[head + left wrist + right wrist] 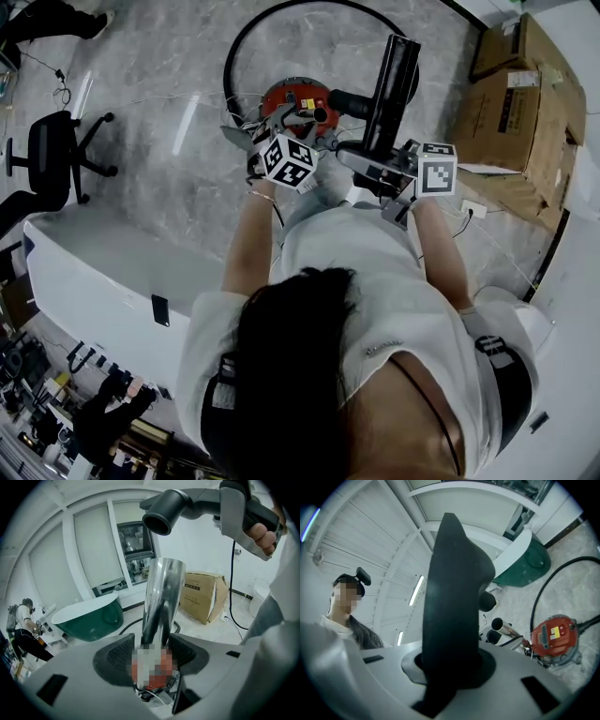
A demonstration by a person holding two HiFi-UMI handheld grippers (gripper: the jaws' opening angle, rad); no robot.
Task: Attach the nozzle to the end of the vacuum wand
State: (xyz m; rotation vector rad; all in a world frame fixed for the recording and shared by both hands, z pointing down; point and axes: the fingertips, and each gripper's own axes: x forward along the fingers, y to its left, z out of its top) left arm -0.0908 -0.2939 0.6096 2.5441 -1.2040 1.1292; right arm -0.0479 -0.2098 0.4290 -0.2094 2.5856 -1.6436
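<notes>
The attachment has not been made: the two parts have been brought close, but they are seen apart in every view. The long, flat black plastic nozzle (390,86) is clamped in the right gripper (450,665), whose jaws are drawn in on its flat body. In the head view it is carried to the right of the round red vacuum canister (298,98), which stands farther off on the grey marbled floor (178,84). In the left gripper view the nozzle's round, dark open socket (159,520) is seen above the top of the shiny chrome metal wand (161,597), with clear space between the two. The socket's mouth is judged not to be lined up with the tube. The wand rises between the jaws of the left gripper (152,646), which stand wide apart with one ribbed pad on either side of it. The pads appear not to be pressed on the tube, though the spot where they would meet it is hidden, so a light hold cannot be ruled out. One part of the task can be counted as done: the nozzle has been picked up and presented near the wand's free end. What is left is judged to be the steadying of the wand, the turning of the socket to face its end, and the pushing of the socket down over the tube until it is seated.
</notes>
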